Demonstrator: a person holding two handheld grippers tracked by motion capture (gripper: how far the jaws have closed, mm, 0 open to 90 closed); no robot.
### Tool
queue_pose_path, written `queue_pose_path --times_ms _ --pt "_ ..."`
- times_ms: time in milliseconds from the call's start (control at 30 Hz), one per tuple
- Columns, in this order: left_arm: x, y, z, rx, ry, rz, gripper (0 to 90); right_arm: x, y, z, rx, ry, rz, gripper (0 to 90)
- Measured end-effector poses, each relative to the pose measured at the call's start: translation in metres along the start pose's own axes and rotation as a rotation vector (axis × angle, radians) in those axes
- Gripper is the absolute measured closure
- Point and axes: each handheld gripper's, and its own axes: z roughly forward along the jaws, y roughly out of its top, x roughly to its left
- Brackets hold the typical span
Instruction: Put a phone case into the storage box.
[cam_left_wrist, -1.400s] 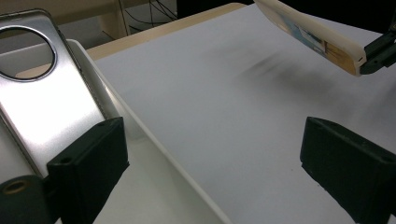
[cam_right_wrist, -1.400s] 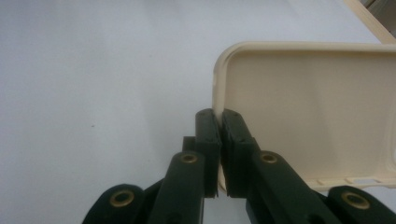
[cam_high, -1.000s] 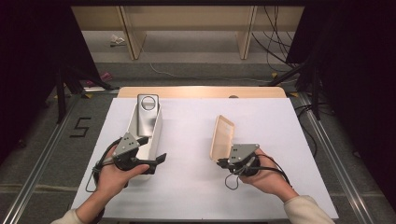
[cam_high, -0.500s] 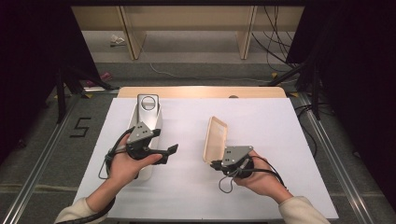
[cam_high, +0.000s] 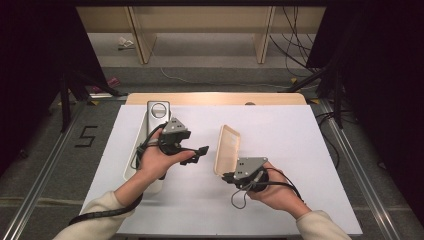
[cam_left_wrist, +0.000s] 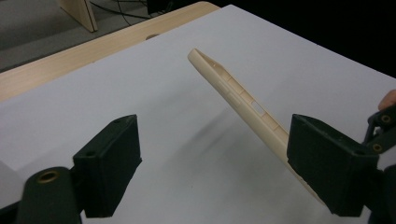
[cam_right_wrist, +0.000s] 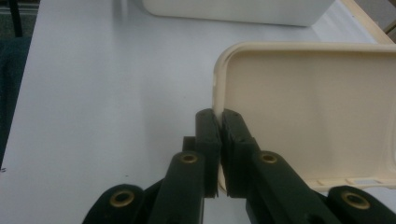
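Right gripper (cam_high: 227, 176) clamps a cream phone case (cam_high: 227, 149) by its edge; left gripper (cam_high: 201, 150) points at it with jaws apart.

The right hand (cam_high: 272, 192) sits low near the table's front, its gripper aimed up and leftward, jaws pressed together on the case's short rim so the case stands on edge above the white table (cam_high: 300, 145), hollow side facing right. In the left gripper view the case (cam_left_wrist: 243, 100) runs slantwise between the spread jaws, clear of both; these jaws have just been closing a little. The left hand (cam_high: 157, 160) is raised, wrist bent, gripper level and pointing right. Behind it lies a long white tray (cam_high: 145, 145) holding a silver device (cam_high: 158, 110). Left of that, the floor bears a black "5" (cam_high: 86, 136).
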Motion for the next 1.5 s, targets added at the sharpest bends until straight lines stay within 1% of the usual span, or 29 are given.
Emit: queue_pose_path --times_ms 167,233,333,400,500,600,733,867,933,1033,1167,1400,1500 --pt "-0.001 0.014 0.017 0.040 -0.003 -0.005 19.7 0.002 0.002 0.002 -0.001 0.007 -0.010 86.9" --pt "0.000 0.018 0.025 0.050 -0.004 -0.031 20.7 0.003 0.003 0.003 -0.003 0.010 -0.014 86.9" --pt "0.002 0.024 0.036 0.073 0.009 -0.047 24.2 0.003 0.004 0.004 -0.005 0.010 -0.015 86.8" --pt "0.003 0.028 0.042 0.087 0.008 -0.068 27.0 0.004 0.005 0.004 -0.004 0.009 -0.018 86.9" --pt "0.005 0.033 0.052 0.105 0.021 -0.091 31.0 0.004 0.005 0.004 -0.003 0.008 -0.021 86.8" --pt "0.007 0.036 0.060 0.130 0.028 -0.114 35.3 0.004 0.005 0.004 -0.004 0.006 -0.023 86.9" --pt "0.007 0.036 0.067 0.161 0.017 -0.150 41.0 0.004 0.006 0.003 -0.006 0.005 -0.025 86.8" --pt "0.008 0.035 0.072 0.170 0.012 -0.166 48.6 0.004 0.006 0.003 -0.003 0.005 -0.029 86.9" --pt "0.008 0.034 0.073 0.170 0.010 -0.179 54.9 0.005 0.006 0.003 -0.001 0.004 -0.032 86.8" --pt "0.009 0.033 0.075 0.187 0.011 -0.201 61.2 0.005 0.006 0.004 0.000 0.002 -0.039 86.8" --pt "0.007 0.032 0.077 0.201 0.011 -0.222 65.6 0.006 0.007 0.004 0.008 0.001 -0.049 86.8" --pt "0.002 0.035 0.072 0.175 -0.014 -0.275 73.7 0.007 0.007 0.006 0.015 0.005 -0.059 87.0" --pt "-0.002 0.037 0.069 0.139 -0.045 -0.319 78.2 0.006 0.005 0.006 0.019 0.007 -0.056 87.4"
